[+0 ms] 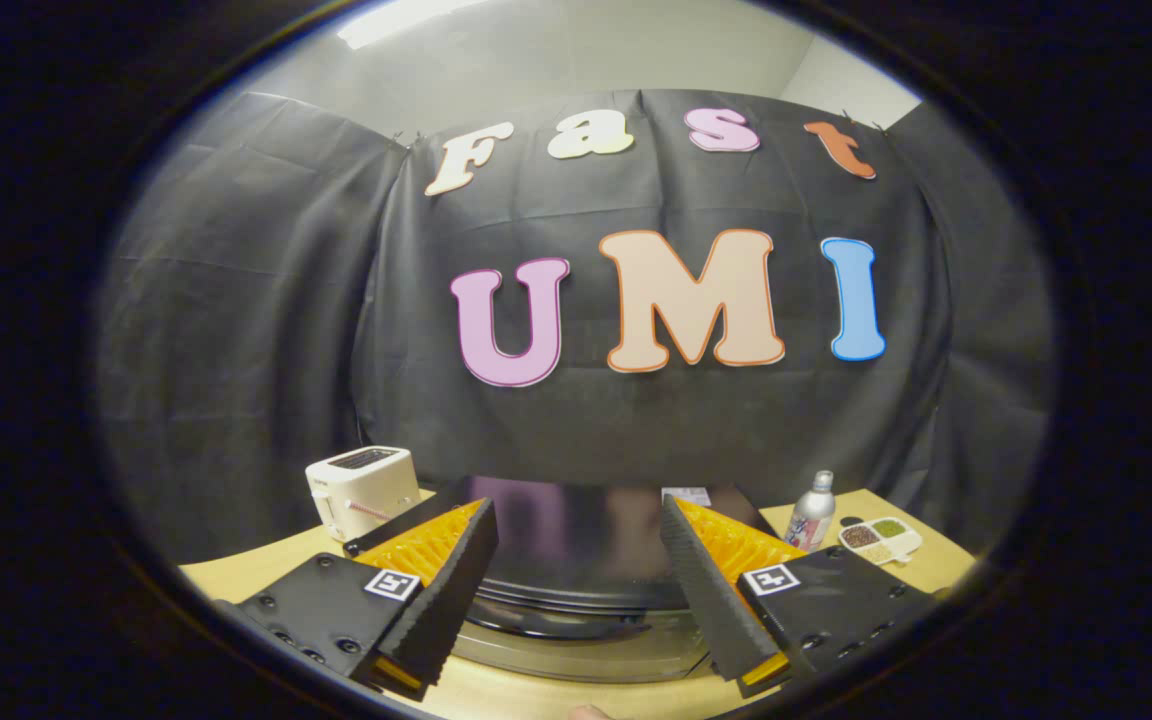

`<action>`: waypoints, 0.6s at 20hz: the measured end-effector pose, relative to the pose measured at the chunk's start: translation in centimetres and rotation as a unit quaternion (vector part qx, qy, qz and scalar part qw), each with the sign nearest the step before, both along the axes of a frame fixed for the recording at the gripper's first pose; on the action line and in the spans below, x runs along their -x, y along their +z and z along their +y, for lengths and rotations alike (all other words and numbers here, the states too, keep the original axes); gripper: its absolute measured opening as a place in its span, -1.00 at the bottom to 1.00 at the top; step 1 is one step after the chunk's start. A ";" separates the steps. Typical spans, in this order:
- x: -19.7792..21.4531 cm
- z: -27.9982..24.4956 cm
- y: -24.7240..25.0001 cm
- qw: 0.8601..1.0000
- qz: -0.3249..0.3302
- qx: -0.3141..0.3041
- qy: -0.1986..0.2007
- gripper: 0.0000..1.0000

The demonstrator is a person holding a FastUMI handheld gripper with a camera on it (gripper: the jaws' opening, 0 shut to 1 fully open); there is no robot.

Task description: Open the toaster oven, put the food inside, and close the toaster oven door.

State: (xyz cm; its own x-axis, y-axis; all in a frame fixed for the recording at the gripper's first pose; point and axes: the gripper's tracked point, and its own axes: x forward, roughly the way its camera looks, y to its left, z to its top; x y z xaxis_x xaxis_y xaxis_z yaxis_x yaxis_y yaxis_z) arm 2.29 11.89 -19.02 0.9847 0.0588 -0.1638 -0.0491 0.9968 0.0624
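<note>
The toaster oven (576, 560) stands on the wooden table right in front of me, seen from above. It has a glossy black top and a silver front. A dark curved handle (556, 627) runs along the upper front edge, and the door looks closed. My gripper (576, 504) hovers over the oven and is open. Its two black fingers (436, 600) with orange backs are spread wide, one on each side of the oven's top, with nothing between them.
A white pop-up toaster (361, 490) sits at the back left of the table (236, 575). Right of the oven stand a silver bottle (812, 510) and a small white divided dish (881, 537) with dark and green fillings. Black cloth walls close in behind.
</note>
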 end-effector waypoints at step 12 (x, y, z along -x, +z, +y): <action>1.1 0.8 -4.3 1.000 0.026 -0.009 -0.002 1.00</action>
State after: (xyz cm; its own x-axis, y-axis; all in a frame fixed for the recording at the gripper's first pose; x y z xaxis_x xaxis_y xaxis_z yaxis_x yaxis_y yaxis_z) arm 1.17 12.66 -23.36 0.9749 0.0587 -0.2145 -0.0418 0.9957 0.0823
